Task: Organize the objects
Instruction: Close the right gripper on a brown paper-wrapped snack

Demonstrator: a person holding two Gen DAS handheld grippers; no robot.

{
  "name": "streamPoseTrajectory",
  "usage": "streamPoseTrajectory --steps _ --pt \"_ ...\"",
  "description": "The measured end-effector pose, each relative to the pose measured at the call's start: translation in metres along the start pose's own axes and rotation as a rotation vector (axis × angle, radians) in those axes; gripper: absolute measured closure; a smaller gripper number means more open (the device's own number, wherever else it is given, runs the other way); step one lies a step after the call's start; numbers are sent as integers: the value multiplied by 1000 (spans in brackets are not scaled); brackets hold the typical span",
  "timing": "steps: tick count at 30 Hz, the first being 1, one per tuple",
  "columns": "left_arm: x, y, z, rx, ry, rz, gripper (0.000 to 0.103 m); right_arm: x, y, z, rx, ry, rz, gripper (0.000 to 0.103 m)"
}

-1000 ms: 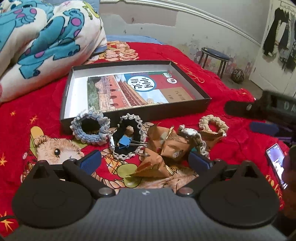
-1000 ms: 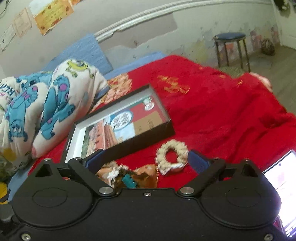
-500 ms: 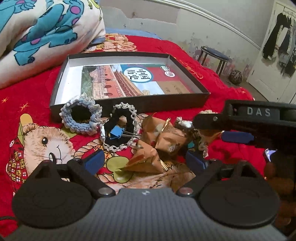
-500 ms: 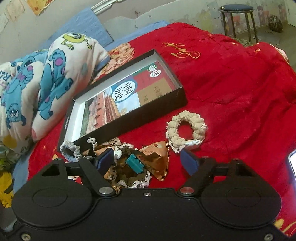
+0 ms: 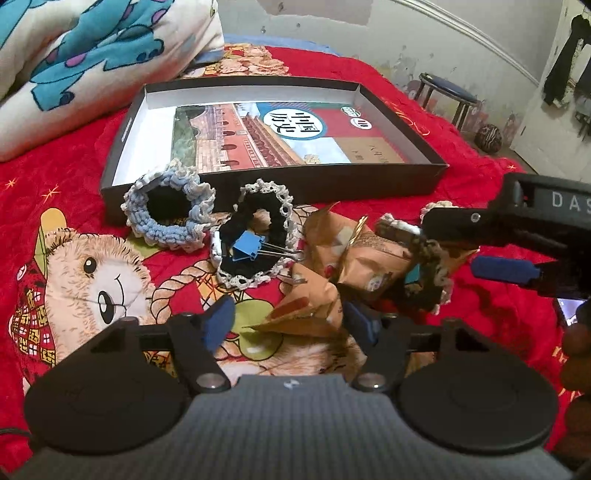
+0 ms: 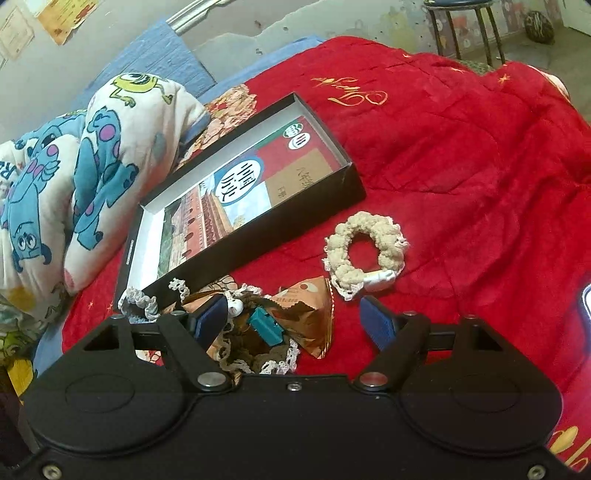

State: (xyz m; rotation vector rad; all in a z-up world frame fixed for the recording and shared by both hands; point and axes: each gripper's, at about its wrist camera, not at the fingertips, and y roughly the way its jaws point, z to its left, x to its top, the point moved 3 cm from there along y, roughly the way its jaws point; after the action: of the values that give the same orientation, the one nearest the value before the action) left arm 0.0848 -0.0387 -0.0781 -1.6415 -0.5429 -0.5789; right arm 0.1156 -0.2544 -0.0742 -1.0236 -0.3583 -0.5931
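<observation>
Two grippers: both are hovering low over a red bed (image 6: 461,177), fingers spread wide, gripping nothing.
Left gripper (image 5: 291,321): it is sitting just short of a brown packet (image 5: 310,306).
Right gripper (image 6: 295,319): it is reaching in from the right in the left view (image 5: 491,247); its fingers are straddling a brown scrunchie (image 6: 258,354) with a teal clip (image 6: 266,326) on it.
Box (image 5: 273,192): it is lying open behind the pile, a printed book (image 5: 284,136) lying flat inside.
Pile: a blue scrunchie (image 5: 168,214) is leaning on the box wall; a black scrunchie (image 5: 255,236) is carrying a blue clip (image 5: 245,249); more packets (image 5: 365,254) are crowding between them and the right fingers.
Cream scrunchie (image 6: 364,254): it is lying apart on bare cover, beyond the right fingers.
Blanket (image 6: 85,173): it is bunching up left of the box.
Stool (image 6: 465,26): it is standing past the bed.
</observation>
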Motion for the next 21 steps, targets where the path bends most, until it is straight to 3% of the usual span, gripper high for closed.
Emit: streamPoseTrajectory --steps 18,21 --pt "-1 3 -5 27 12 -50 32 -1 4 -13 -1 101 29 31" --pt "-2 3 -6 24 11 -62 42 -2 6 -11 -10 89 28 31"
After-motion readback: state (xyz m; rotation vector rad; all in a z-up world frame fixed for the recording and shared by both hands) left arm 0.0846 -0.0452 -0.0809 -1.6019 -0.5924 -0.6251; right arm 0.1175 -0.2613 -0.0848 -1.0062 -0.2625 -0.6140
